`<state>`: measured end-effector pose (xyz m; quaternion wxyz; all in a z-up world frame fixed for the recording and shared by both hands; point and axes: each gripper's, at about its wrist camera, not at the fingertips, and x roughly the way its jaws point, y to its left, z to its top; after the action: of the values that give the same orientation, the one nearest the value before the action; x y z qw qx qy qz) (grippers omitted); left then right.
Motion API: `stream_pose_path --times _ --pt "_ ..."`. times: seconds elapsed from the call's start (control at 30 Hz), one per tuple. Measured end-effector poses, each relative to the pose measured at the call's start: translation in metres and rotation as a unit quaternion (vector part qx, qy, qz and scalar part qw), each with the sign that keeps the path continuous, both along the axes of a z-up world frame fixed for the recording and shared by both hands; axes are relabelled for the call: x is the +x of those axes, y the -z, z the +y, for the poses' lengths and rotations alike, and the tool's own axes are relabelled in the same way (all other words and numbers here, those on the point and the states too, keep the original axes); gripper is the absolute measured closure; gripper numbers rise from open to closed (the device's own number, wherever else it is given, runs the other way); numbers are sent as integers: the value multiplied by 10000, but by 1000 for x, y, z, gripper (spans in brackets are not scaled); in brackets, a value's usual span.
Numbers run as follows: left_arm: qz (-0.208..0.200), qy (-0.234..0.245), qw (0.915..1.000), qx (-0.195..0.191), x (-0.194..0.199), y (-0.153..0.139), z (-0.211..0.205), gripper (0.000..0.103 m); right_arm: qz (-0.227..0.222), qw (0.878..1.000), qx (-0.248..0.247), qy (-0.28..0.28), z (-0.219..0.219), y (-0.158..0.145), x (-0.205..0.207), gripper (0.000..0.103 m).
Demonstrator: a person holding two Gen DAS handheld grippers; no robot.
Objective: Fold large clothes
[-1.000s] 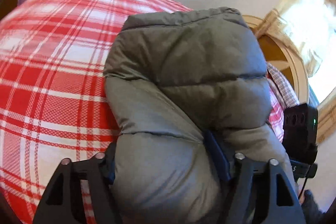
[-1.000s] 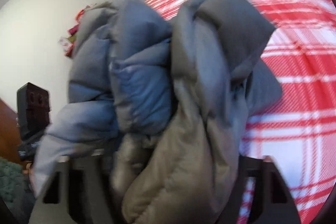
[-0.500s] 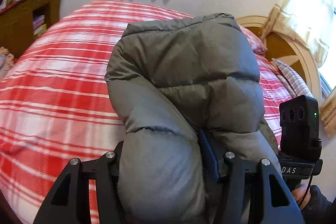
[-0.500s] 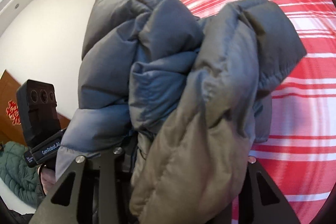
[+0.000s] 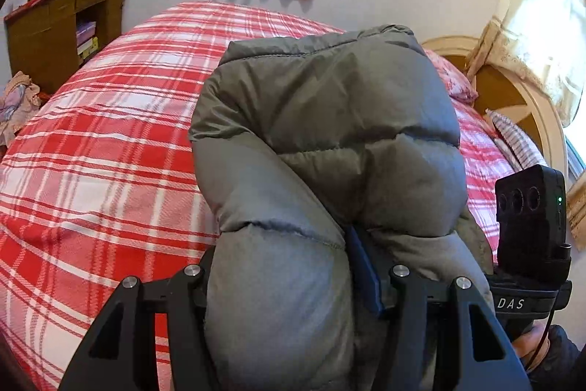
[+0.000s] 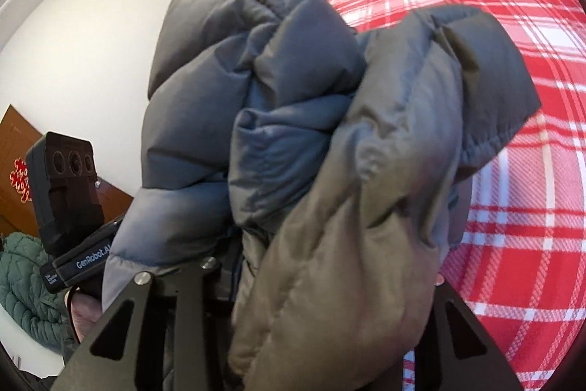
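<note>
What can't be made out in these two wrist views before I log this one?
- Left wrist view: the left gripper fingertips are buried in the grey puffer jacket, so the grip point is hidden.
- Right wrist view: the right gripper fingertips are likewise covered by bunched jacket.
- Both views: the jacket's lower part runs off the bottom edge.
- The plaid bed under the jacket is blocked.

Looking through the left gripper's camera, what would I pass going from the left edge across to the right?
Wooden cabinet → red plaid bed → grey puffer jacket held in the left gripper → black camera of the right gripper.
</note>
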<state>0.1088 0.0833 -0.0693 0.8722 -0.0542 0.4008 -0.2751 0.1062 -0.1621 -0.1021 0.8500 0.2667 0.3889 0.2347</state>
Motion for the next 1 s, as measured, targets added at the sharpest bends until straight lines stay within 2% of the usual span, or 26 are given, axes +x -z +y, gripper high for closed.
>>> stream_pose_path --times 0.1,0.27,0.47,0.7,0.87,1.0 --pt "-102 -247 9996 -72 5 -8 23 45 -135 9997 7 -208 20 -12 18 62" --pt "-320 -839 9959 81 18 -22 72 45 -311 9972 59 -680 70 -23 62 62" --pt "-426 -1604 9861 104 35 -29 136 45 -460 9907 71 -1277 134 -36 115 62" --pt "-489 -2116 9761 69 48 -24 186 45 -546 9824 52 -1788 184 -39 161 63" --pt "-381 -2350 9712 -109 70 -5 209 45 -598 9786 -159 -1964 203 -42 187 63" --pt "-343 -2549 9662 191 85 8 209 46 -542 9754 -156 -2130 203 -35 191 63"
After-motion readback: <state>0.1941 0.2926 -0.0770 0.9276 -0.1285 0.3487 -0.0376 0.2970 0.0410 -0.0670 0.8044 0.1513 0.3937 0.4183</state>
